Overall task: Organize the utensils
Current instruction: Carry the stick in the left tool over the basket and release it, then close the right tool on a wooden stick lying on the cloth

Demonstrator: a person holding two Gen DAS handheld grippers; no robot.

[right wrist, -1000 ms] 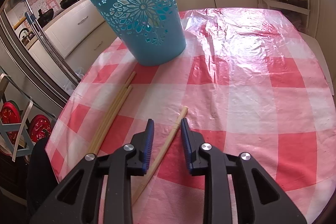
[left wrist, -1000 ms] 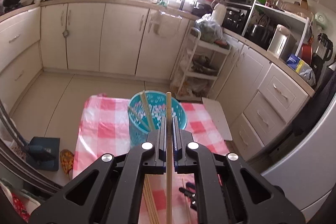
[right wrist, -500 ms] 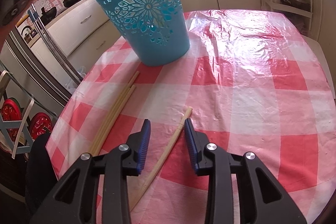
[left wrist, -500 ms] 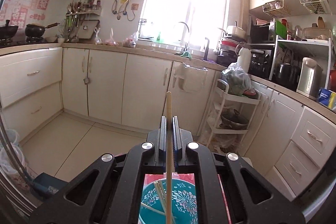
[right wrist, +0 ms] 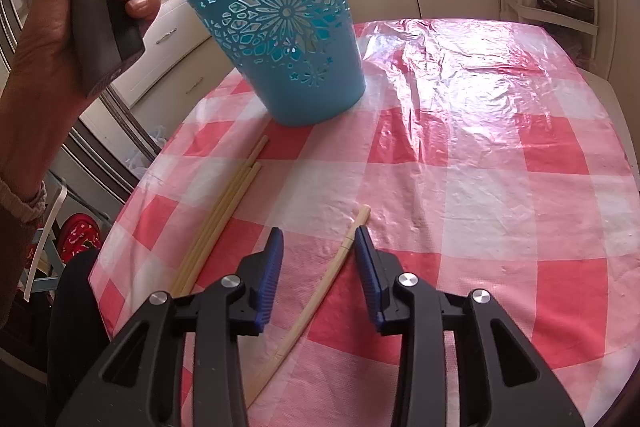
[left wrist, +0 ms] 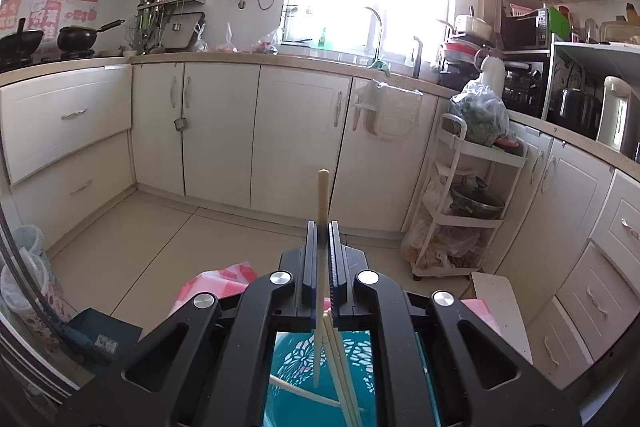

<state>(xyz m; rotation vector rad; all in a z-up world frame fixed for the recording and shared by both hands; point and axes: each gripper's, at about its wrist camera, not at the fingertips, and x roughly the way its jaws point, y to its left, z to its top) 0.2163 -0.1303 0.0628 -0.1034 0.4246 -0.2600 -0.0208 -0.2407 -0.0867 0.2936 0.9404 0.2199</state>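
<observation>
My left gripper [left wrist: 321, 227] is shut on a wooden chopstick [left wrist: 322, 195] held upright, its lower end hanging inside the teal cut-out basket [left wrist: 292, 371] directly below, where more chopsticks lean. In the right wrist view the same basket [right wrist: 280, 39] stands on the red-checked tablecloth [right wrist: 460, 155], and a hand [right wrist: 44, 39] grips the left gripper's handle above it. My right gripper [right wrist: 320, 241] hovers low over the cloth, its jaws opening, with a single chopstick [right wrist: 320, 291] lying on the cloth between them, untouched. A bundle of chopsticks [right wrist: 224, 215] lies to its left.
Cream kitchen cabinets [left wrist: 224, 139] ring the room, with a white trolley rack [left wrist: 464, 203] at the right. The table's left edge [right wrist: 120, 223] drops off beside the bundle. A dark blue bin [left wrist: 104, 339] sits on the floor at lower left.
The left gripper carried its chopstick forward over the basket, and the stick's lower end now hangs inside it. The right gripper's jaws spread wider around the lying chopstick; the left hand entered the right view.
</observation>
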